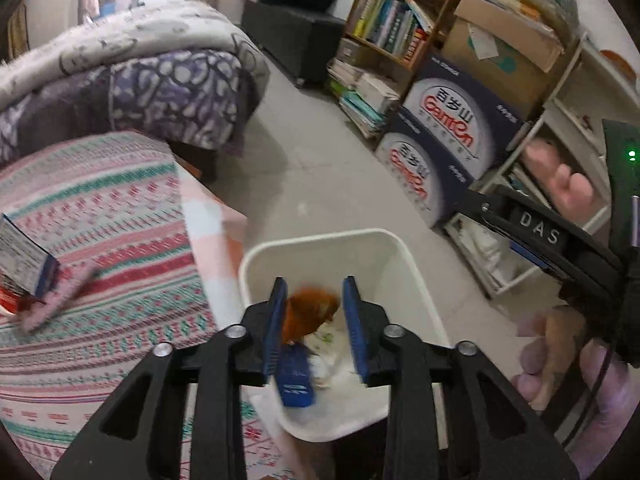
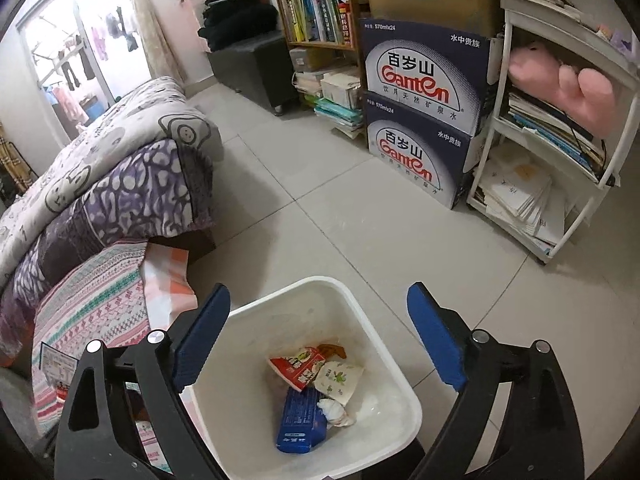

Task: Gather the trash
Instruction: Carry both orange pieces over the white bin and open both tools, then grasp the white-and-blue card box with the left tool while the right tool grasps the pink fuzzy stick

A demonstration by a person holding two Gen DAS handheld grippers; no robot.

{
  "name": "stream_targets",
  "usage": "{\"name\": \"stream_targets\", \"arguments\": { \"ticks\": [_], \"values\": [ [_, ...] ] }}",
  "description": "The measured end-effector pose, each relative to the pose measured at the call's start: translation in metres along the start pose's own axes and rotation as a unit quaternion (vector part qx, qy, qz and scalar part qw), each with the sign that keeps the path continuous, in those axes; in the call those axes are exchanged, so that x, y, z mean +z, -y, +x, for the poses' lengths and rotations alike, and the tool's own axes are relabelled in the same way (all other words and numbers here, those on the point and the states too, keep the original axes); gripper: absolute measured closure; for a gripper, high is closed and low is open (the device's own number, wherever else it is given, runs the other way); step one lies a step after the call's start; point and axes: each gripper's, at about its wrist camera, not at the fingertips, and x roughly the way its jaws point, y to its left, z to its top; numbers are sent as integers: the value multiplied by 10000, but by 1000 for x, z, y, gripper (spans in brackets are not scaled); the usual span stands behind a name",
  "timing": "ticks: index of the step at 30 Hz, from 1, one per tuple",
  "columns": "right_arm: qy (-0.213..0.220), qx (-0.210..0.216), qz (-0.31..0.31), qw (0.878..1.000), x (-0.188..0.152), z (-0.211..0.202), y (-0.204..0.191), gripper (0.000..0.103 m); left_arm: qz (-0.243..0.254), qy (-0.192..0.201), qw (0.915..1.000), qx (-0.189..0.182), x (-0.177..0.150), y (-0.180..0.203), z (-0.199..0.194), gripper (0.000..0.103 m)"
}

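Observation:
A white trash bin [image 2: 240, 360] stands on the tiled floor beside a table with a patterned cloth; it also shows in the left wrist view [image 1: 404, 256]. Inside lie a blue box [image 2: 298, 424], a red snack wrapper [image 2: 298, 366], a white wrapper [image 2: 338, 378] and a crumpled tissue [image 2: 334, 410]. My left gripper [image 1: 316, 320] hangs over the bin, jaws partly apart, with a blurred orange piece of trash [image 1: 308, 312] between them, touching the left pad. My right gripper [image 2: 320, 340] is wide open and empty above the bin.
The striped tablecloth [image 1: 100, 248] carries a small carton [image 1: 24, 256] at the left edge. A bed with a purple quilt [image 2: 120, 184] lies behind. Ganten water boxes [image 2: 420, 120], a bookshelf [image 2: 316, 16] and a white rack [image 2: 560, 160] line the right wall.

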Motion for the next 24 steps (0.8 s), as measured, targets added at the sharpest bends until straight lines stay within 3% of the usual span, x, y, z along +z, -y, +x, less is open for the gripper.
{"name": "stream_targets", "arguments": {
  "ticks": [1, 2, 10, 19, 24],
  "values": [
    [-12, 15, -1, 10000, 0, 1, -1, 16, -39, 5, 10000, -50, 0, -1, -1, 52],
    [-28, 34, -9, 10000, 0, 1, -4, 16, -61, 20, 10000, -60, 0, -2, -2, 48],
    [-54, 149, 1, 9999, -3, 2, -21, 12, -374, 74, 9990, 236, 3, -33, -9, 37],
    [-334, 302, -233, 9987, -15, 13, -56, 9, -733, 80, 9911, 1106, 4, -93, -17, 32],
    [-465, 374, -527, 9968, -25, 18, -81, 8, -1082, 270, 9777, 1782, 11, -140, -36, 27]
  ]
}}
